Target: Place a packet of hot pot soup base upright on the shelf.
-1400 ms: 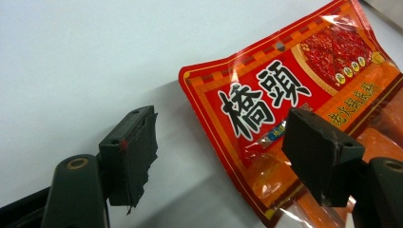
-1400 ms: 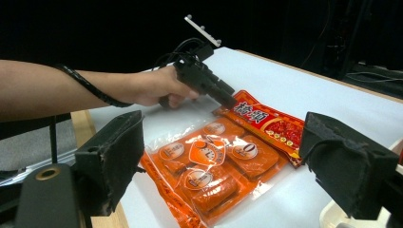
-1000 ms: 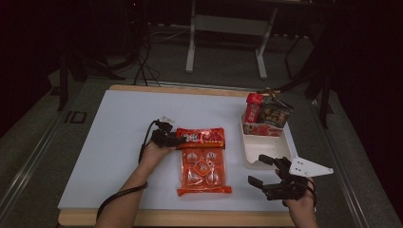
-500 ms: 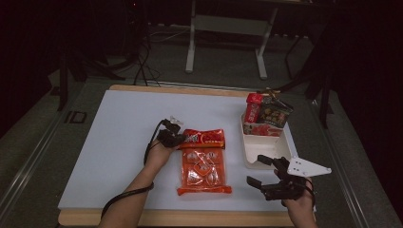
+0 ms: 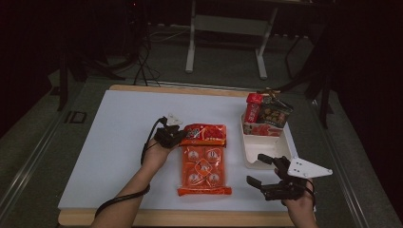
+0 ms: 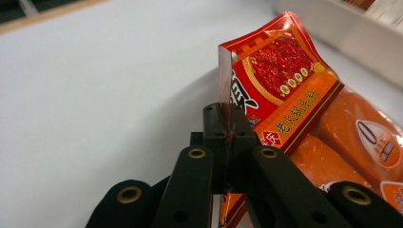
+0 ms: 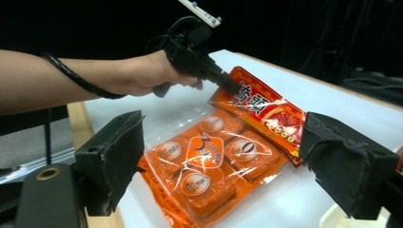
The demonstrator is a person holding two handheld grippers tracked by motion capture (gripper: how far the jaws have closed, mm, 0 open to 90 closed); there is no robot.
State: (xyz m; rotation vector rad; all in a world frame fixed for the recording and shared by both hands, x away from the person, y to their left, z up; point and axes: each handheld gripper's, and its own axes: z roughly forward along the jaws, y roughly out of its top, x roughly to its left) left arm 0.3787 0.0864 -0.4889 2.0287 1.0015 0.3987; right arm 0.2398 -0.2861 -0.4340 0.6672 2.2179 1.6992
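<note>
On the white desk [image 5: 109, 142], the left gripper [image 6: 227, 124] has its fingers clenched on the top corner of the red snack packet [image 5: 204, 152], lifting only that edge, while the right gripper [image 5: 266, 174] waits released near the white tray [image 5: 266, 145], so the moving is barely begun.

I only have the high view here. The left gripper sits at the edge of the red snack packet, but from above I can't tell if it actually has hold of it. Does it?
Observer: Yes. In the left gripper view the left gripper is shut on the thin sealed edge of the red snack packet.
Operator: Is the packet flat on the table?
Observer: No, the gripped end is lifted off the white table; its far end rests on the orange multipack.
Operator: And the right gripper?
Observer: The right gripper is open, with nothing between its jaws, facing the multipack.
</note>
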